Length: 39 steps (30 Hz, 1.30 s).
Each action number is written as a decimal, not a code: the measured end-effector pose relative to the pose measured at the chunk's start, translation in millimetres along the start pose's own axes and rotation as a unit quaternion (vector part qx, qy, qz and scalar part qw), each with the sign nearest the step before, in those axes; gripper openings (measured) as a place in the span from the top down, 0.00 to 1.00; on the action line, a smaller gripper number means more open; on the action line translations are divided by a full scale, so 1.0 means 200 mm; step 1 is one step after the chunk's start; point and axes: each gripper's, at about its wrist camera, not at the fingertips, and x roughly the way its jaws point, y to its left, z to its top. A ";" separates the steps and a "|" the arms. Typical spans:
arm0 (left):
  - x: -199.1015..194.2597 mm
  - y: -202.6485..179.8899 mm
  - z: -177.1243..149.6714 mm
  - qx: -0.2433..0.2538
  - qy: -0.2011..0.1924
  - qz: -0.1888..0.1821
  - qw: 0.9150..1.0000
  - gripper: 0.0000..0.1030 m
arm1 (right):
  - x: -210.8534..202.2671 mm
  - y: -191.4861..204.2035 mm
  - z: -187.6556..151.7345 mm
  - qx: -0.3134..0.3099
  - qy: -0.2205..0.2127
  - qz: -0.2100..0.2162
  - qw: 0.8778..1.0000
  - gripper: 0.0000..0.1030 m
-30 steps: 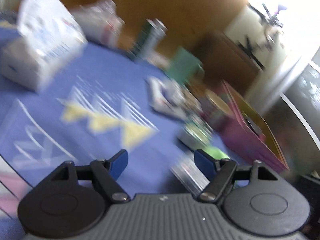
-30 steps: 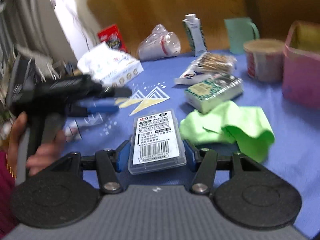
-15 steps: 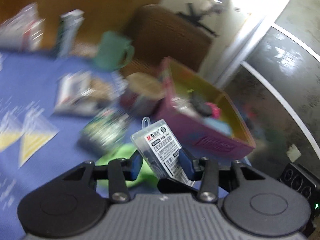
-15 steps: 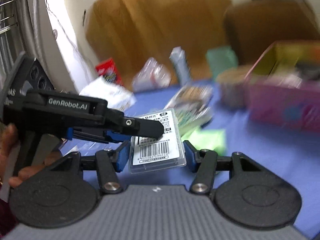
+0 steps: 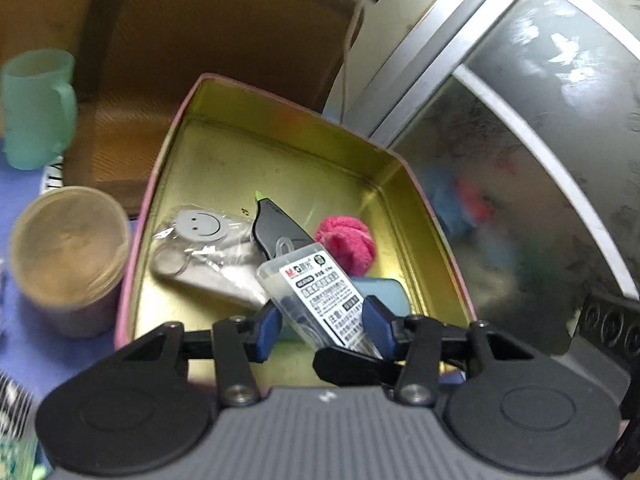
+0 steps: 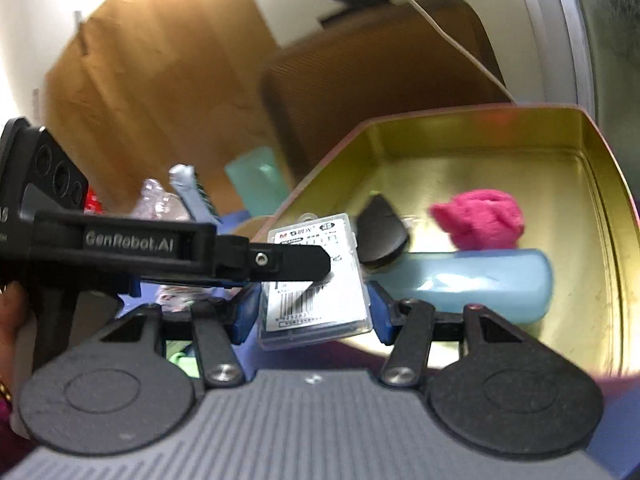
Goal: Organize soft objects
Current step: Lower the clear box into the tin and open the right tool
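Both grippers hold one clear plastic case with a barcode label (image 5: 320,296) above the pink tin with a gold inside (image 5: 224,160). My left gripper (image 5: 318,326) is shut on the case's sides. My right gripper (image 6: 310,310) is shut on the same case (image 6: 316,276), and the left gripper's finger crosses in front of it. Inside the tin lie a pink fluffy ball (image 5: 348,242), a light blue soft case (image 6: 472,280), a black marker (image 5: 276,228) and a bagged smiley keyring (image 5: 200,226).
A round tub with a tan lid (image 5: 68,252) and a teal mug (image 5: 38,108) stand left of the tin on the blue cloth. A metal-framed glass panel (image 5: 540,160) is close on the right. A green cloth (image 6: 180,360) lies below the grippers.
Both grippers carried the case from the blue cloth to above the tin. The left gripper closed on the case about half a second ago.
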 end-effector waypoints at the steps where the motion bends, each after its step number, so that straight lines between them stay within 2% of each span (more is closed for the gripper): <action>1: 0.04 0.02 0.02 -0.006 0.006 0.000 1.000 0.53 | 0.04 -0.03 0.04 0.002 0.017 -0.002 1.000 0.43; 3: 0.12 0.05 0.06 -0.019 0.011 0.003 1.000 0.51 | 0.10 -0.07 0.08 -0.009 0.035 -0.025 0.999 0.43; 5: 0.18 0.06 0.10 -0.025 -0.003 0.014 1.000 0.44 | 0.17 -0.09 0.12 -0.030 0.037 -0.060 0.997 0.43; 7: 0.20 0.06 0.14 -0.026 -0.027 0.026 0.999 0.25 | 0.20 -0.12 0.16 -0.026 0.023 -0.089 0.995 0.43; 10: 0.20 0.04 0.18 -0.019 -0.053 0.051 0.997 0.23 | 0.22 -0.17 0.21 -0.015 -0.010 -0.150 0.988 0.42; 13: 0.18 0.02 0.17 -0.007 -0.069 0.056 0.996 0.23 | 0.19 -0.22 0.21 0.009 -0.025 -0.147 0.989 0.34; 21: 0.05 -0.04 0.06 0.036 -0.085 0.084 0.992 0.23 | 0.08 -0.24 0.09 0.039 -0.052 -0.138 0.988 0.35; 33: -0.31 -0.16 -0.24 0.120 -0.130 0.135 0.975 0.23 | -0.14 0.05 -0.09 -0.004 -0.120 -0.136 0.983 0.35; 39: -0.45 -0.13 -0.41 0.134 -0.135 0.165 0.968 0.23 | -0.27 0.17 -0.24 0.005 -0.160 -0.134 0.978 0.35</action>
